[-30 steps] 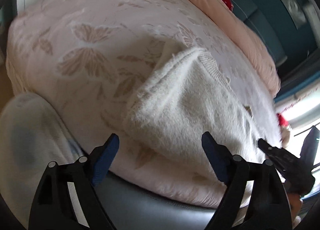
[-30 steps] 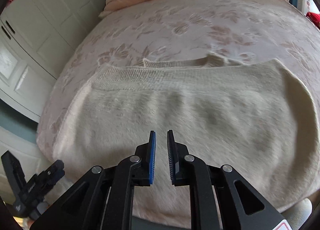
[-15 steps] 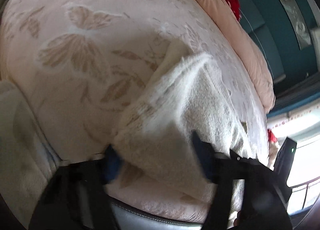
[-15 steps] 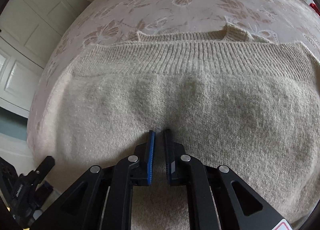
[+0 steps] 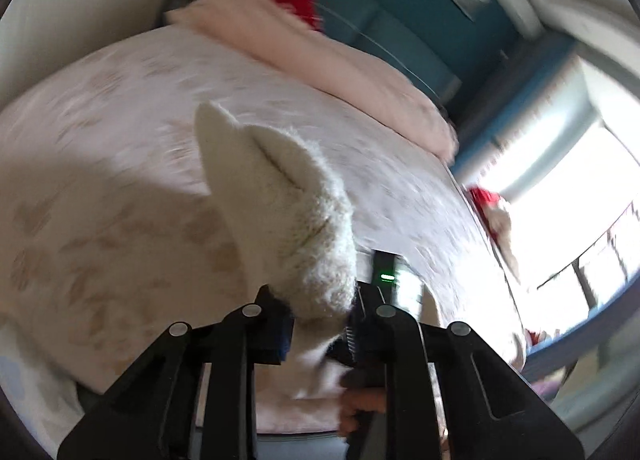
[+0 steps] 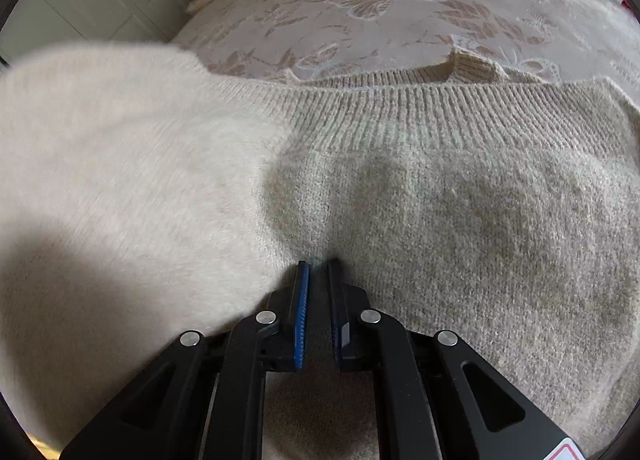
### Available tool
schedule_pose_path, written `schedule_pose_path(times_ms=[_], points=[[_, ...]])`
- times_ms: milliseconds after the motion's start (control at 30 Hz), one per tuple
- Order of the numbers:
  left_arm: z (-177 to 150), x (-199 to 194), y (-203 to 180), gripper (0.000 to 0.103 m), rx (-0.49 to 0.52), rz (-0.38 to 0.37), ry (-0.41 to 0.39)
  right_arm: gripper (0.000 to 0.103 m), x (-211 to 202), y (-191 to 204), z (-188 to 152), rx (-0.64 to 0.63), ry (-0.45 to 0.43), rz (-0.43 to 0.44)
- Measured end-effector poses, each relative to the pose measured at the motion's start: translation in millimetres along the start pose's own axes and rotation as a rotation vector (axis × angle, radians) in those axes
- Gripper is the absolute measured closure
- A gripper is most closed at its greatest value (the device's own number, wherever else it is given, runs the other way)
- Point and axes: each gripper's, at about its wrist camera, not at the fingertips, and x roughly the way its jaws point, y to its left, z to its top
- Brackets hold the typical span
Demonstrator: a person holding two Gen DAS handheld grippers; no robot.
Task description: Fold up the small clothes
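Slippage is our chief worry. We have the left gripper [image 5: 318, 324] clamped on a thick, bunched edge of the fluffy cream knitted sweater [image 6: 460, 212], fingers closed about the wad, with a flap of it raised off the bed and standing up toward twelve o'clock in the left wrist view. That wad is bulky and soft, so we judge the hold could give way partway through the fold and drop the flap crooked.

Our right gripper [image 6: 318, 272] has its fingers nearly together, a narrow gap left between them, tips pressed down into the middle of the sweater. Whether a pinch of knit sits in that gap we cannot tell. It looks to us like an anchor for the fold. If the pressure is light, the whole garment may drag along the pale pink butterfly-patterned bedspread [image 6: 400, 8] instead of creasing.

In the right wrist view the lifted portion shows blurred from nine to ten o'clock, over the left part of the garment, while the ribbed hem runs across near twelve o'clock. The sweater lies close to the near edge of the bed, toward six o'clock, so a hard pull our way could haul it over that edge. Loose fuzzy yarn might also snag on the ridged finger pads.
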Motion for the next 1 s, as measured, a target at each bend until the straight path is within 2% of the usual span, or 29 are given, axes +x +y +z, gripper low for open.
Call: schedule_pose_path(times_ms=[33,133,267,400,433,467,533,600,667,733,867,1000], points=[[-2,6,-14,0.083,0.040,-0.001,0.007,0.096,-7,-6,1,0.012,-0.005,0.041],[-10,29,-54,0.083,0.164,0.008,0.043,0.084,-51,-36,-1,0.048,-0.077,0.116],[-39,68,-85,0.081,0.265,0.023,0.131,0.076,-118,-104,-20,0.125,-0.180,0.115],[-78,108,-98,0.072,0.346,0.065,0.241,0.073,-172,-166,-42,0.239,-0.256,0.114],[-91,111,-98,0.072,0.359,0.059,0.257,0.068,-180,-172,-46,0.241,-0.268,0.114],[-100,108,-97,0.069,0.371,0.051,0.255,0.057,-187,-175,-48,0.238,-0.277,0.115],[-114,100,-95,0.057,0.408,0.060,0.233,0.040,-193,-175,-48,0.228,-0.274,0.141],[-124,82,-94,0.033,0.452,0.083,0.188,0.034,-188,-170,-42,0.217,-0.249,0.192],[-128,63,-84,0.023,0.464,0.130,0.155,0.029,-172,-162,-35,0.211,-0.204,0.224],[-127,56,-71,0.021,0.468,0.173,0.153,0.029,-147,-145,-25,0.223,-0.136,0.245],[-128,62,-39,0.020,0.428,0.276,0.206,0.029,-122,-117,-15,0.273,-0.073,0.288],[-128,74,-20,0.020,0.395,0.312,0.232,0.028,-103,-86,-4,0.279,-0.017,0.274]])
